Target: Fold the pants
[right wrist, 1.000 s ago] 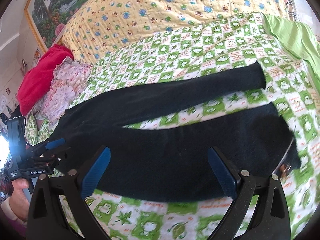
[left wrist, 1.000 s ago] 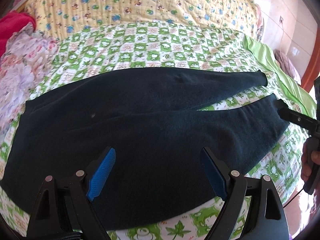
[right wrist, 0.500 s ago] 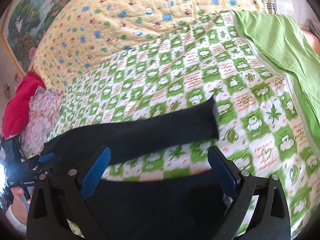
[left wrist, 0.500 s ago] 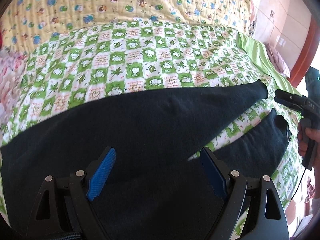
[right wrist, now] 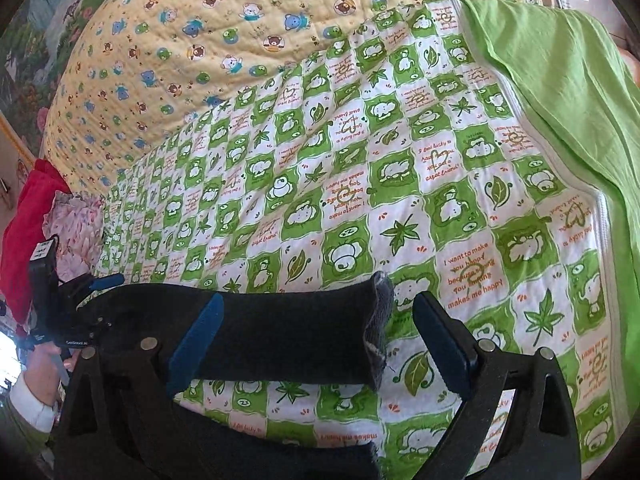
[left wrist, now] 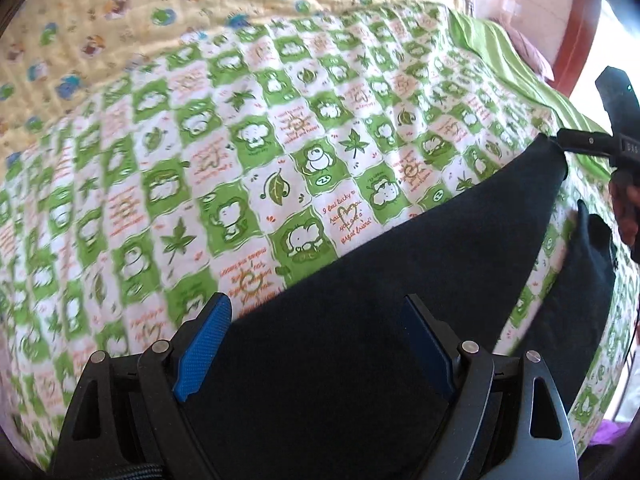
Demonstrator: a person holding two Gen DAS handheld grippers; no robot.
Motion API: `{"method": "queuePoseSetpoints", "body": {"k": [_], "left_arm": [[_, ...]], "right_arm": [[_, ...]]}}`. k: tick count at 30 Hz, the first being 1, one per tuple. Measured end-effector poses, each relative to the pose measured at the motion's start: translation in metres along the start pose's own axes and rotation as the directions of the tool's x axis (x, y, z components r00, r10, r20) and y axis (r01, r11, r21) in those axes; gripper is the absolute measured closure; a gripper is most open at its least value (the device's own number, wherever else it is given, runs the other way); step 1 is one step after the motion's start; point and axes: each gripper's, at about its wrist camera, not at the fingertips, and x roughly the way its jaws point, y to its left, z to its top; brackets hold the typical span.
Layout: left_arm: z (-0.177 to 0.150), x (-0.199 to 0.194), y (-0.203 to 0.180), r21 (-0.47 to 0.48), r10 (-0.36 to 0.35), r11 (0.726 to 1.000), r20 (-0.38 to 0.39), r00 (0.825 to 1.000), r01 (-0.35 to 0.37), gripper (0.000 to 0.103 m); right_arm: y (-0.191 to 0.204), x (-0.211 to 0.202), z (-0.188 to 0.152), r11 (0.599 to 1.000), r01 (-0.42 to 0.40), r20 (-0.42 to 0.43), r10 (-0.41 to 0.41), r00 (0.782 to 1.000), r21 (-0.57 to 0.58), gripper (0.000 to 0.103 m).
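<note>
Both cameras have closed in on the pants (left wrist: 380, 320) since a second ago, dark cloth now filling the lower frames. Each hand-held gripper, left (left wrist: 316, 344) and right (right wrist: 316, 344), stands wide open, holding nothing. One leg's cuff (right wrist: 380, 320) lies between the right fingers; open green checked quilt (right wrist: 400, 184) on the bed stretches toward 12 o'clock. At 6 o'clock the gripper frames hide the waist.

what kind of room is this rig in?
Likely a home bedroom: the dark pants lie on a bed with a green checked quilt, a yellow bear-print blanket behind it.
</note>
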Motion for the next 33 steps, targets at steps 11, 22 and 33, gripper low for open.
{"method": "queuePoseSetpoints", "body": {"k": [11,22,33], "left_arm": [[0.014,0.040,0.012,0.088,-0.128,0.986,-0.159,0.979,0.143,0.048],[-0.026,-0.033,-0.031,0.094,-0.174,0.979,-0.067,0.982,0.180,0.097],[-0.082,-0.089,-0.060,-0.014,-0.213,0.977,0.027,0.977,0.213,0.097]], "right_arm": [[-0.007,0.018,0.016,0.999,-0.043,-0.063,0.041,0.997,-0.029,0.080],[-0.001,-0.008,0.006,0.995,-0.083,0.001,0.083,0.997,-0.058,0.100],[-0.003,-0.048,-0.018,0.989,-0.137,0.067,0.141,0.988,-0.058,0.100]]}}
